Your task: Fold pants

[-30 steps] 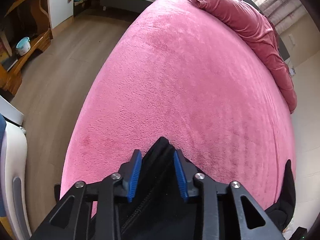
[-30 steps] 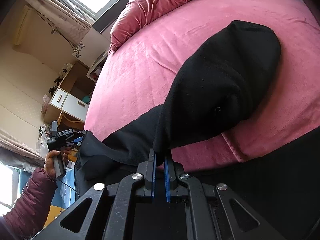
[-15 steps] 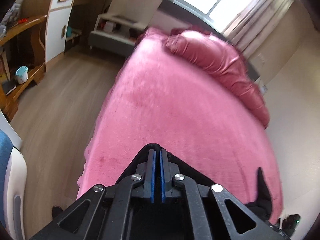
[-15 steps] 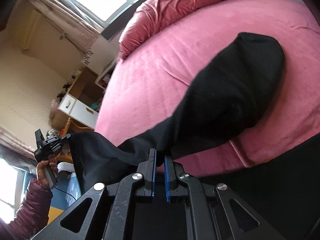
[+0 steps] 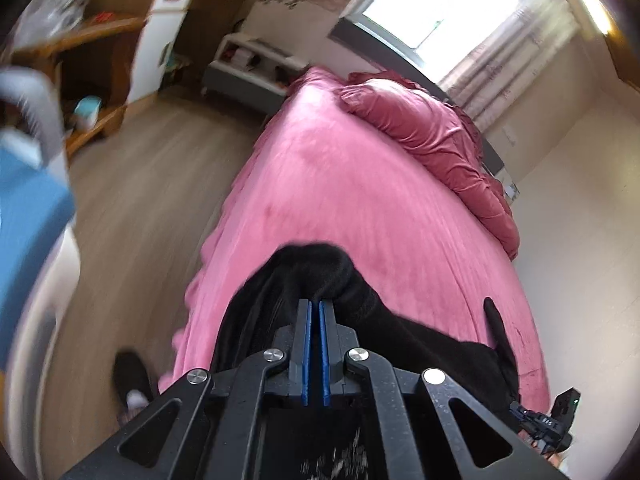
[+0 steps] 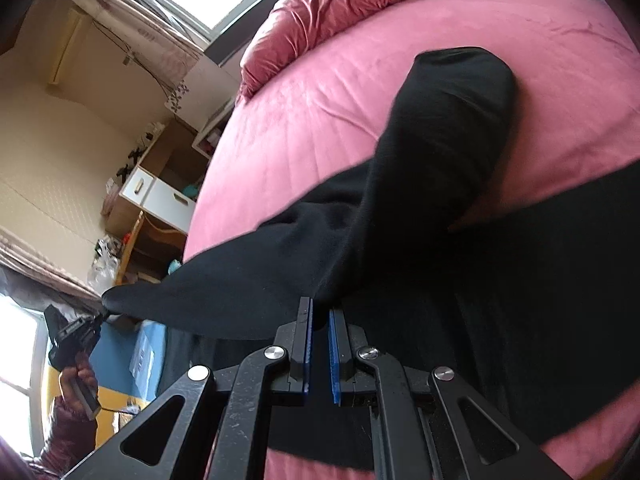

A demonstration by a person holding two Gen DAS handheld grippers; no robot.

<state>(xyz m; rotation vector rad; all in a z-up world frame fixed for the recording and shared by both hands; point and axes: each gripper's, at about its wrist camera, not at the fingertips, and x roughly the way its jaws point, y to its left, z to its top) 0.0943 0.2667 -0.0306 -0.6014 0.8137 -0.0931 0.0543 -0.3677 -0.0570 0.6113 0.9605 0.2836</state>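
- Left gripper [image 5: 314,303]: blue pads pressed together, pinching a bunched edge of the black pants [image 5: 320,272]; cloth drapes down both sides of the jaws.
- Right gripper [image 6: 319,311]: jaws nearly closed, pinching the pants [image 6: 440,152] at their tips; the fabric runs up from the pads in a taut ridge.
- Pants, right wrist view: one rounded end lies flat on the bed [image 6: 320,100]; a second span stretches leftward off the bed edge to the left gripper [image 6: 76,332], gripped by a hand [image 6: 78,380] in a maroon sleeve [image 6: 60,428].
- Pants, left wrist view: the span trails rightward along the near bed edge toward the right gripper, whose tip shows at the lower right [image 5: 556,420].
- Bed [image 5: 340,184]: covered in a pink plush sheet; a darker rose duvet [image 5: 432,136] is heaped along its far side.
- Surroundings: wood floor [image 5: 132,200] beside the bed, a white cabinet [image 5: 160,36] and low shelf [image 5: 248,64] by the wall, a curtained window [image 5: 436,4] beyond; the left view is motion-blurred.
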